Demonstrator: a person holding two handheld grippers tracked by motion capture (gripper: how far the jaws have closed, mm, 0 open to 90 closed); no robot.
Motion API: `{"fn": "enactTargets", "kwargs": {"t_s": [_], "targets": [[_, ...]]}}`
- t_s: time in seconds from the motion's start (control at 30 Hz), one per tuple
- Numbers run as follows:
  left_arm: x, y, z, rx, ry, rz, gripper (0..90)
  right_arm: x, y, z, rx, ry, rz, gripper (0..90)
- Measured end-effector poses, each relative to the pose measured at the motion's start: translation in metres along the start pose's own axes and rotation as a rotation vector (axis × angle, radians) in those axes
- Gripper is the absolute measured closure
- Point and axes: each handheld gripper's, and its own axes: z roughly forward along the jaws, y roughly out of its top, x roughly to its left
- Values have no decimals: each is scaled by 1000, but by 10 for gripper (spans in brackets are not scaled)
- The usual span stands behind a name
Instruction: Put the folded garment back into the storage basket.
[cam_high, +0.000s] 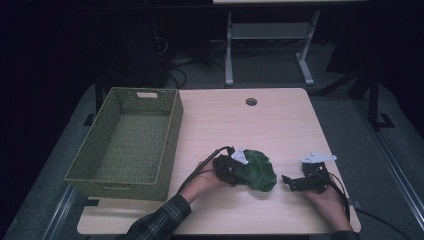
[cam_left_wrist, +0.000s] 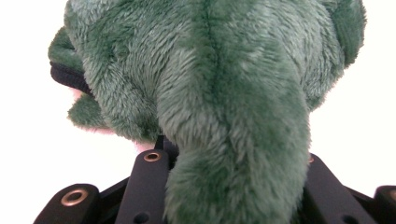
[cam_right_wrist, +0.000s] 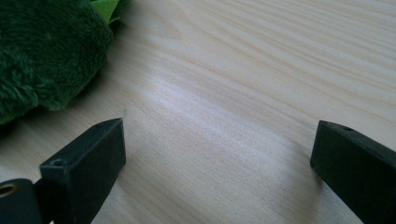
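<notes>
Green plush toy (cam_high: 257, 170) of shaggy fur lies on the near half of the pale wood-grain table (cam_high: 280, 125), a little right of centre, between the two hand-held grippers. The left gripper (cam_high: 235, 170), black with a cable trailing back along the person's plaid sleeve (cam_high: 160, 220), is pushed against the toy's left side; in the left gripper view a thick furry limb of the toy (cam_left_wrist: 238, 154) runs down between the two black jaws, which sit tight against its sides, so the gripper looks clamped on the toy, though the fur hides the pads themselves. The right gripper (cam_high: 289, 181) rests low on the table just right of the toy and apart from it; in the right gripper view its jaws stand wide apart over bare wood with nothing between them, the toy's edge (cam_right_wrist: 46, 56) off to one side.

A rectangular green woven basket (cam_high: 172, 135) sits on the table's left part, well apart from the toy. A round cable hole (cam_high: 251, 101) is cut near the table's far edge. The room around is dim, with grey carpeted floor (cam_high: 270, 70), the white metal legs of another table (cam_high: 229, 55) beyond, and cables on the floor.
</notes>
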Motion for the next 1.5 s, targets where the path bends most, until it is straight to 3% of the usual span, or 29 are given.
{"fn": "enactTargets", "kwargs": {"t_s": [0.3,0.77,1.17,1.5], "targets": [[-1,4,-17,-45,-7,-16,671,0,0,0,0,0,1,31],[2,10,-47,-69,-7,-30,668,0,0,0,0,0,1,31],[7,24,-86,-77,9,-18,668,0,0,0,0,0,-2,31],[17,17,-128,-106,70,-45,668,0,0,0,1,0,-2,31]]}}
